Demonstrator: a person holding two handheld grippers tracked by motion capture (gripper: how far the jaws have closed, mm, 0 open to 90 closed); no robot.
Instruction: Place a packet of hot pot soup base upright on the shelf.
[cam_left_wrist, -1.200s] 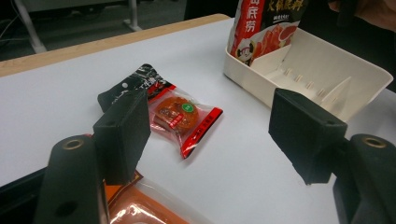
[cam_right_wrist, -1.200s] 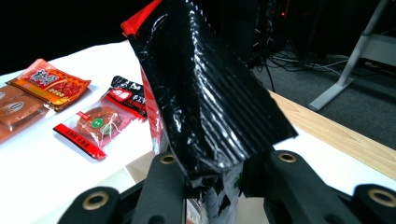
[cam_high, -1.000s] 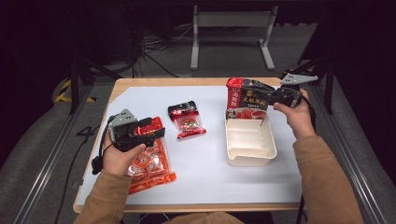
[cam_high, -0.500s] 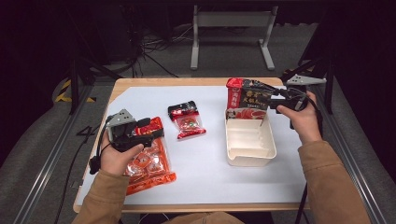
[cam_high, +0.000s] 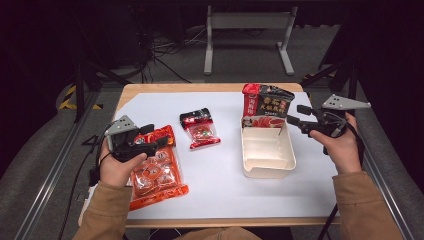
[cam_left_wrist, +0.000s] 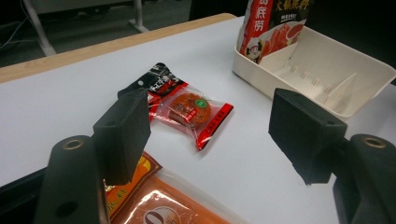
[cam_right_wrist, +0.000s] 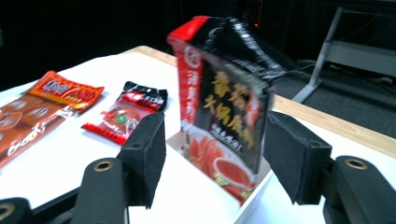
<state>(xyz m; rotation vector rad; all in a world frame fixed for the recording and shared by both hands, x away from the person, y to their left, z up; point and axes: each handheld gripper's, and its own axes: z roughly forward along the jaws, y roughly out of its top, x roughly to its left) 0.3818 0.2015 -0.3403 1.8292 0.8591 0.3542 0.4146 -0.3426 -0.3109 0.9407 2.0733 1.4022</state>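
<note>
Jaws spread wide on the right gripper (cam_high: 295, 121), and they have just been opening: the tall red-and-black pouch (cam_high: 265, 105) now stands free of them, propped upright in the far end of the white tray (cam_high: 268, 165). From the right gripper view that pouch (cam_right_wrist: 223, 112) sits beyond the two black pads, framed in the gap but not pressed by either, its lower edge down inside the tray's rim (cam_right_wrist: 254, 198). The right hand (cam_high: 344, 146) holds its gripper level, just off the tray's right side, jaws pointing toward the pouch.

Over on the left, the left gripper (cam_high: 150, 144) hangs above the top end of the big orange packet (cam_high: 157, 172), which lies flat at the near left of the bench (cam_high: 225, 185). Its jaws stand apart too, nothing between them. The left gripper view looks past those open pads at the small red sachet (cam_left_wrist: 187, 109), lying flat on the white surface mid-bench, well apart from the tray (cam_left_wrist: 327, 70). A corner of the orange packet (cam_left_wrist: 154, 205) shows underneath the left jaw there. The left hand (cam_high: 119, 167) rests partly over that packet.

In the high view the small sachet (cam_high: 200, 129) lies between the orange packet and the tray, touching neither.
</note>
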